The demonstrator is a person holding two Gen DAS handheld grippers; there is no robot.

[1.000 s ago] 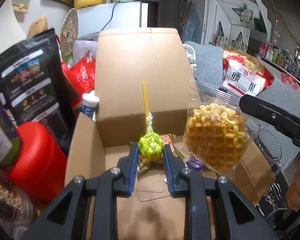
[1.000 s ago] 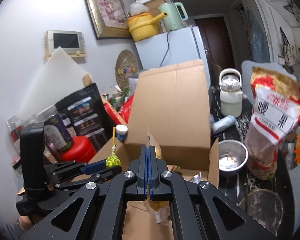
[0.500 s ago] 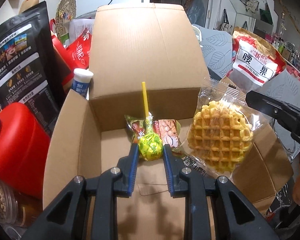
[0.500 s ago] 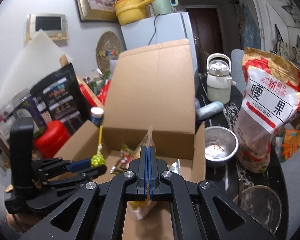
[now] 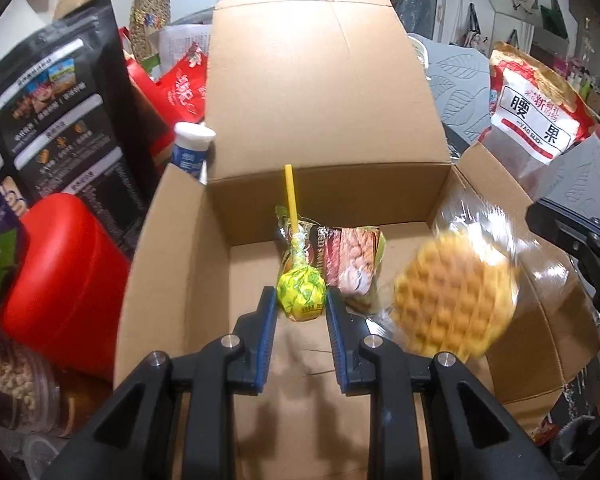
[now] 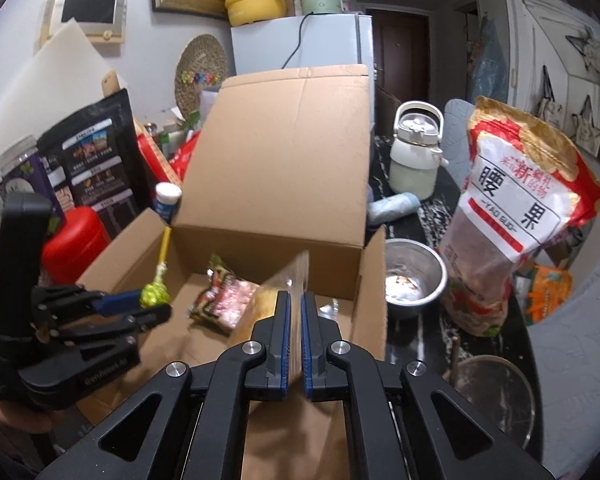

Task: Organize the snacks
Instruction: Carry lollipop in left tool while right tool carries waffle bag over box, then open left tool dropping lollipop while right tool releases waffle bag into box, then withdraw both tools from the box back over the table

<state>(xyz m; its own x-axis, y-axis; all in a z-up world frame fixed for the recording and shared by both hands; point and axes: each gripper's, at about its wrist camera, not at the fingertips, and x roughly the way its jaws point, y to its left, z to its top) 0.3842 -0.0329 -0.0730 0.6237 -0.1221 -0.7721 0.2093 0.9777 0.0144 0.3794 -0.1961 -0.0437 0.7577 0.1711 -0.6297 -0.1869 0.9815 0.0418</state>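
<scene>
While the cardboard box stands open, a green-wrapped lollipop is clamped in the left gripper above its floor. A flat snack packet lies inside. Rightward, the right gripper is opening; the bagged waffle, blurred, hangs between its pads over the box.

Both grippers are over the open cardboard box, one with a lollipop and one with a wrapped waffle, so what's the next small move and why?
Probably finish opening the right gripper: its fingers are already parting around the waffle packet, which hangs low inside the cardboard box beside a snack pack on the floor. The left gripper holds the lollipop clear of that spot.
</scene>
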